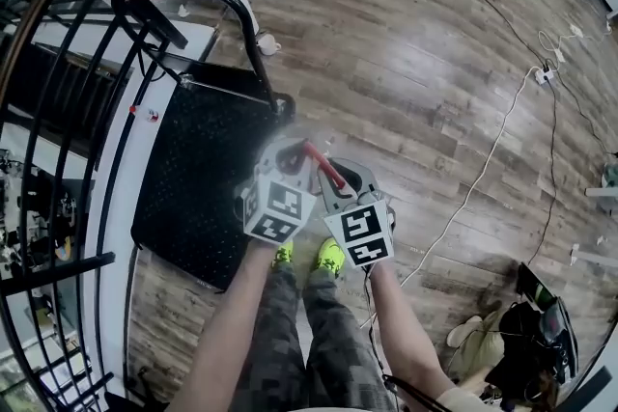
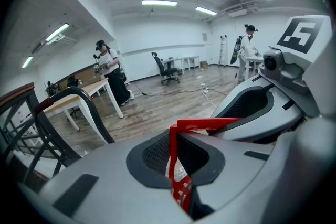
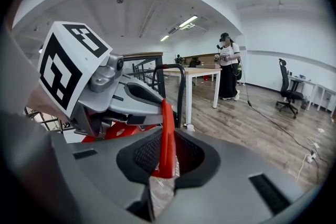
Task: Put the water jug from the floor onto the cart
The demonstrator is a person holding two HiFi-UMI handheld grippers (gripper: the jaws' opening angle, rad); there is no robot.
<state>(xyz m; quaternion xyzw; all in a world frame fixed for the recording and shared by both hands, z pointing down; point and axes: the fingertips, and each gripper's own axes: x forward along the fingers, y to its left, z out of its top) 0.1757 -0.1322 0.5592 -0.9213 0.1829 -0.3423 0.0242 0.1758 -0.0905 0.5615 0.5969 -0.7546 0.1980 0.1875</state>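
Red flat plastic jug handle pinched in jaws of left gripper, right gripper

Red jug handle, black cart deck, brown plank floor

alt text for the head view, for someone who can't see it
Seen from above, a person's left claw and right claw both clamp a red handle, above their yellow shoes. A black cart sits just left on a wood floor.
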